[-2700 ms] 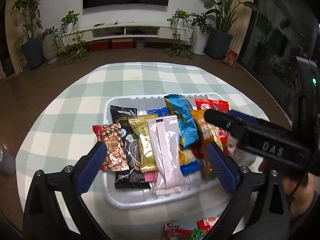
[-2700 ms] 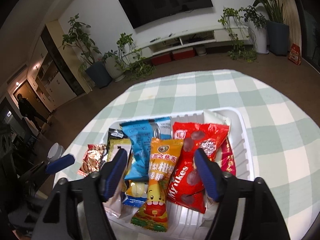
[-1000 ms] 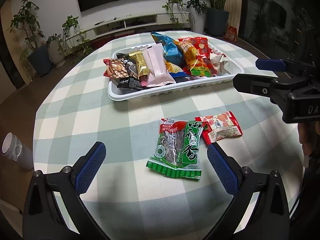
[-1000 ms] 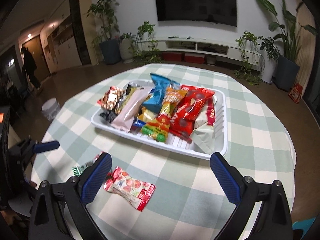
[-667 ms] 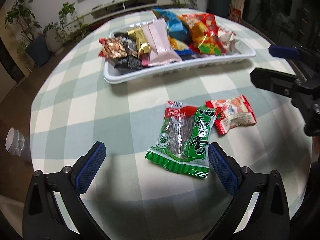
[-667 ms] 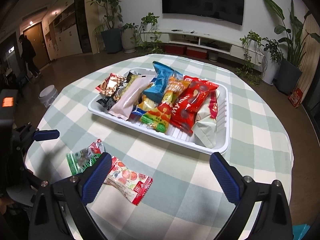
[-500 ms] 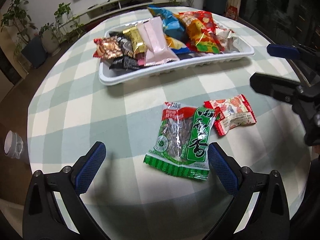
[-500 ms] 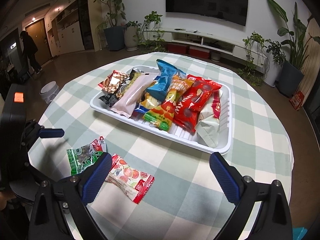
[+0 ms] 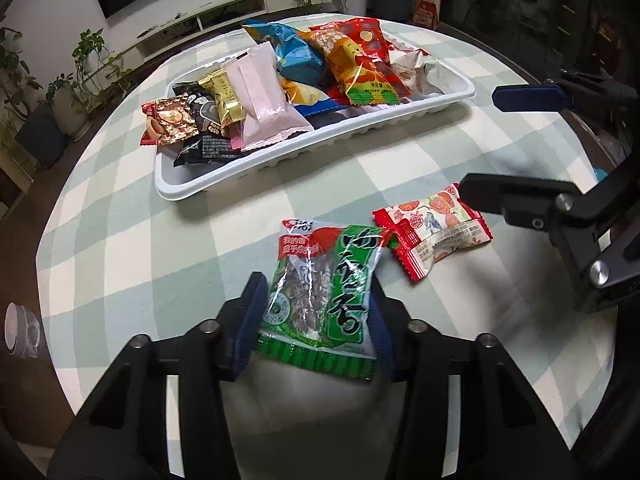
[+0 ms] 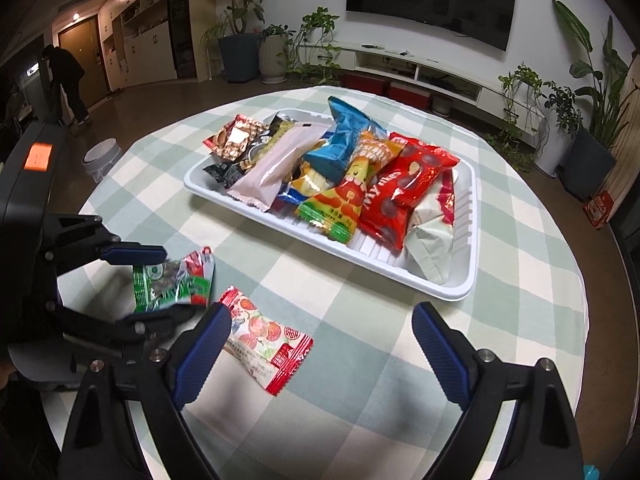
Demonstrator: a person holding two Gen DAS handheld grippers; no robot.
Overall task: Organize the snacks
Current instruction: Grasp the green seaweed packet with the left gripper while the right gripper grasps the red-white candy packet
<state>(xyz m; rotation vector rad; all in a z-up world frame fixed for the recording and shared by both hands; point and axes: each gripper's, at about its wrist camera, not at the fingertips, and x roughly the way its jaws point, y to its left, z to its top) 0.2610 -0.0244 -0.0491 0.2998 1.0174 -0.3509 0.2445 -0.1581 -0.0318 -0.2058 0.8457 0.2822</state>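
Green seed packet (image 9: pixel 320 292) pinched in left tongs (image 9: pixel 316 320); right tongs (image 10: pixel 320 352) agape.

Round checked bench (image 10: pixel 500 280): white tray (image 10: pixel 466 280) (snack-filled) on it; nearer than tray, green packet (image 9: pixel 324 292), red-white packet (image 9: pixel 432 232).

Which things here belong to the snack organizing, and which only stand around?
Job: green snack packet in the left hand-held gripper; red-and-white packet; white tray of snacks.
Around: white bucket; potted plants; television.
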